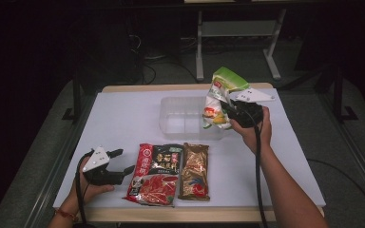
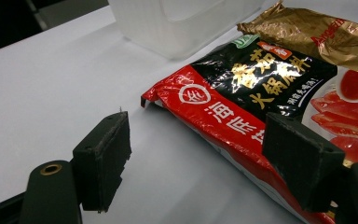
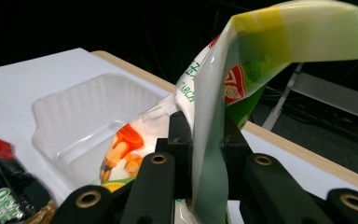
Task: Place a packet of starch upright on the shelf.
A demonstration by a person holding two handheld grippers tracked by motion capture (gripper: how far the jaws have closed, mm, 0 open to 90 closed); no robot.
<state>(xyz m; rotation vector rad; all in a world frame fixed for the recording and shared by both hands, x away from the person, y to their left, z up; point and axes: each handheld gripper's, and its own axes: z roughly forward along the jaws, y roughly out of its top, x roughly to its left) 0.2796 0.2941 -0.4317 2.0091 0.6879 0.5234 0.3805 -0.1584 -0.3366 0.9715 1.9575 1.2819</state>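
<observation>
Green-and-white snack bag (image 1: 220,97), one item, soft plastic film: held aloft at about 1 o'clock on the white table (image 1: 123,118), hanging at the right-hand edge of the clear plastic bin (image 1: 183,121), its lower end dipping toward the bin's right rim. Right gripper (image 1: 229,107): jaws narrow, clamped on the bag's side so the film stands pinched in a vertical fold between the pads, as the right gripper view (image 3: 205,154) shows. Left gripper (image 1: 123,161): jaws wide and empty, resting low at 7 o'clock, just beside the red-and-black hotpot sachet (image 1: 154,173); in the left gripper view one pad (image 2: 103,161) sits over bare table and the other overlaps the sachet's edge. Handling note, by judgement: the step in hand looks like lowering the bag into the bin; bring it over the bin's open middle before releasing, lead with the drooping bottom end, and keep the grip firm until the bag rests on the floor of the bin, since slack film may catch on the rim or slide out. Appearance: green top panel, white body, red logo patch, picture of orange and yellow pieces near the bottom; crumpled, limp, glossy. Gold-brown packet (image 1: 194,171) lies at 6 o'clock, touching the sachet's right side.
</observation>
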